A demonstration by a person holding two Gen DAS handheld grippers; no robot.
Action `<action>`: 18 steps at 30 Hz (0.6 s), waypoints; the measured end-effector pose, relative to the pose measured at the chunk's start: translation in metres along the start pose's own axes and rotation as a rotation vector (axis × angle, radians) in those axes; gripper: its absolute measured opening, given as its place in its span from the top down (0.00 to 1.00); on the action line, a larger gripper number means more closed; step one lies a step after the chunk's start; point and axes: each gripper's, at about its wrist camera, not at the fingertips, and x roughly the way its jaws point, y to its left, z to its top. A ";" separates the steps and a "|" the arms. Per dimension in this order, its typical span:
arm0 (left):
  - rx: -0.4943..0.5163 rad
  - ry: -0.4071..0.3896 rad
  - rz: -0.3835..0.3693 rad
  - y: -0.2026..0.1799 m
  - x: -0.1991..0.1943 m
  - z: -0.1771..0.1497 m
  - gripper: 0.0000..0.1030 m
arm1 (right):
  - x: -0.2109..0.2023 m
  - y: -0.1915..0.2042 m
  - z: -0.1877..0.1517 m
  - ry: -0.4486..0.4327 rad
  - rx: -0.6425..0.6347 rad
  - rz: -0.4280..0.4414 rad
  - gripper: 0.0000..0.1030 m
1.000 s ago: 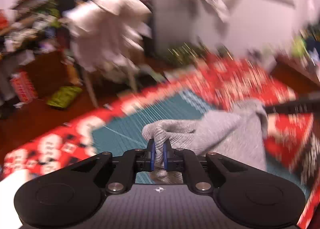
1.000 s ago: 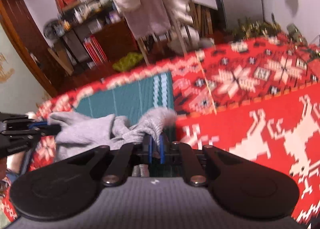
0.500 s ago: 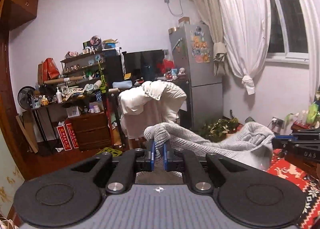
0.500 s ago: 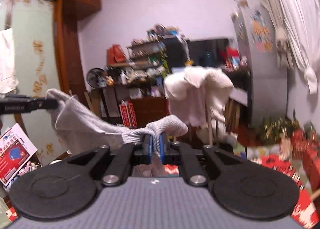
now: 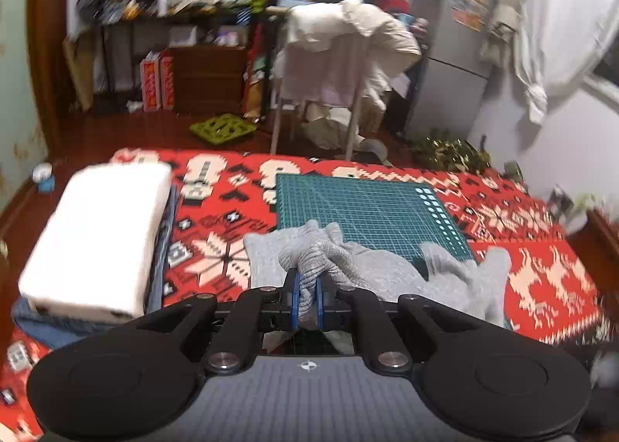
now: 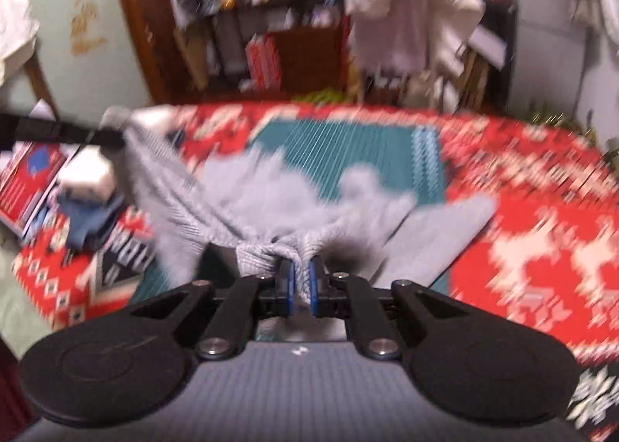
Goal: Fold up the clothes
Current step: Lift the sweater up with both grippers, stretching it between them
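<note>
A soft grey ribbed-knit sweater (image 5: 371, 268) lies crumpled across the near edge of a flat green gridded cutting mat (image 5: 371, 206), which sits on a red woven blanket with white snowflake and reindeer patterns (image 5: 541, 279). The left gripper (image 5: 306, 297) has its blue-padded jaws clamped on a bunched fold of the knit near the mat's near left corner. The right gripper (image 6: 300, 283) likewise pinches a ribbed fold. Left of the mat rests a blocky white folded stack (image 5: 96, 237).
</note>
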 end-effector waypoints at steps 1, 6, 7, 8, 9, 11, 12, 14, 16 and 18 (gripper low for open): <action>-0.015 0.012 0.009 0.003 0.004 -0.002 0.92 | 0.007 0.003 -0.007 0.031 0.011 0.021 0.91; -0.102 0.049 0.028 0.023 0.021 -0.018 0.92 | 0.026 0.006 -0.016 0.097 0.024 0.064 0.81; -0.121 0.050 0.029 0.027 0.023 -0.019 0.92 | 0.021 0.005 -0.018 0.099 0.031 0.075 0.79; -0.138 0.050 0.030 0.031 0.025 -0.020 0.92 | 0.017 0.004 -0.020 0.101 0.037 0.085 0.78; -0.149 0.048 0.031 0.034 0.026 -0.019 0.92 | 0.015 0.003 -0.019 0.103 0.035 0.088 0.77; -0.169 0.046 0.036 0.039 0.029 -0.018 0.92 | 0.006 -0.003 -0.011 0.095 0.009 0.095 0.76; -0.174 0.048 0.039 0.042 0.030 -0.018 0.92 | 0.002 -0.005 -0.007 0.091 -0.005 0.097 0.75; -0.184 0.054 0.044 0.044 0.030 -0.018 0.92 | -0.009 -0.012 0.004 0.076 -0.050 0.076 0.75; -0.192 0.056 0.041 0.045 0.030 -0.018 0.92 | -0.017 -0.019 0.013 0.077 -0.090 0.067 0.73; -0.193 0.053 0.040 0.045 0.030 -0.018 0.92 | -0.022 -0.025 0.022 0.073 -0.128 0.055 0.71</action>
